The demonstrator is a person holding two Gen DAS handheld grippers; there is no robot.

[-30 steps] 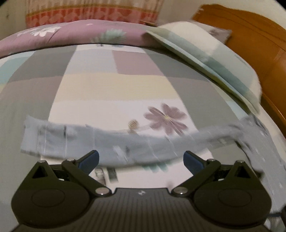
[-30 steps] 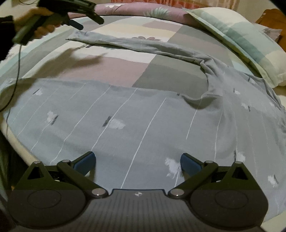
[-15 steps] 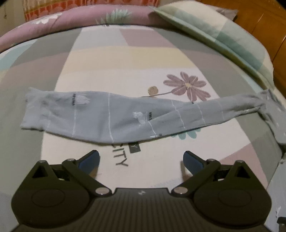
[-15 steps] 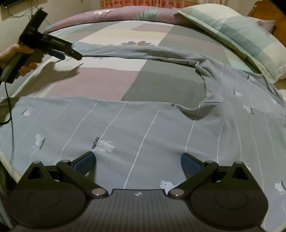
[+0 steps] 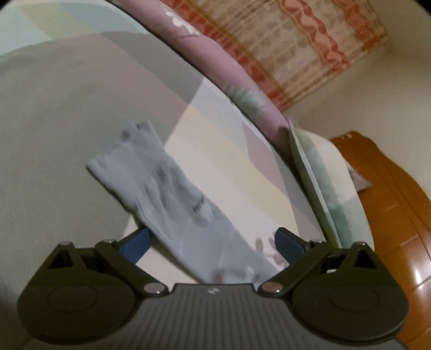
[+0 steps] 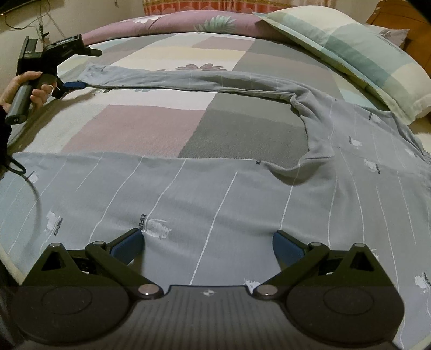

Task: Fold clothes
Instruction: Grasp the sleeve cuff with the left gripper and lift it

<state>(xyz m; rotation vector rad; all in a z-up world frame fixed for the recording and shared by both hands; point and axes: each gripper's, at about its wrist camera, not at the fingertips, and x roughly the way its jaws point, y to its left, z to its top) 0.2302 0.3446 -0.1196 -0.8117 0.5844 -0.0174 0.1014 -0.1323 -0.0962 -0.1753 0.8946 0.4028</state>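
A bed fills both views, its patchwork sheet point(image 6: 150, 126) made of mauve, grey, cream and pale green blocks with a flower print near the top centre of the right wrist view. One purple rolled quilt point(image 6: 172, 23) runs along the far edge at the upper left of that view, one checked green-and-cream pillow point(image 6: 347, 51) lies at the upper right, and a wooden headboard point(image 6: 398, 16) shows in the top right corner. A striped orange-and-cream curtain point(image 5: 291, 45) hangs behind the bed at the upper right of the left wrist view, beside a pale wall. One garment, a grey-blue long-sleeved shirt point(image 6: 188, 204) with thin white stripes and small prints, lies flat across the lower half of the right wrist view; its one visible sleeve point(image 6: 188, 79) stretches to the left. At the far left, a hand point(image 6: 29, 88) holds the left gripper point(image 6: 80, 68) at the sleeve's cuff; its jaws are wide but closing, the cuff between them, with no pad clearly pressing the cloth. The right gripper point(image 6: 207, 243) stands spread apart over the shirt's body at bottom centre, gripping nothing.
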